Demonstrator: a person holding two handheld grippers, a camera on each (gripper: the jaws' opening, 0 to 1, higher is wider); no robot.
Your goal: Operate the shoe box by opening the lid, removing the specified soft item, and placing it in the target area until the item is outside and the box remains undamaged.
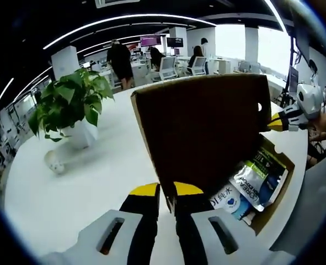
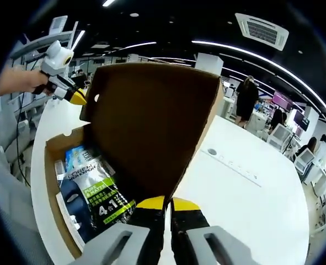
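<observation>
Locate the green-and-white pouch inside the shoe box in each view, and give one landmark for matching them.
Left gripper view: the green-and-white pouch lies in the open shoe box, lower right, under the raised lid.
Right gripper view: the same pouch lies lower left, left of the lid.
Shared landmark: the lid's brown inner face, held up at opposite edges by both claws.

In the right gripper view, a packet (image 2: 99, 193) lying in the open shoe box (image 2: 55, 143) reads "L'ORÉAL MEN EXPERT" in white on its dark upper part, and its green band carries "PURE & MATTE" and a large "4 in 1". In the left gripper view the same packet (image 1: 256, 179) shows "L'ORÉAL" turned sideways, and a white pouch (image 1: 227, 197) beside it bears Chinese characters above a blue heart.
</observation>
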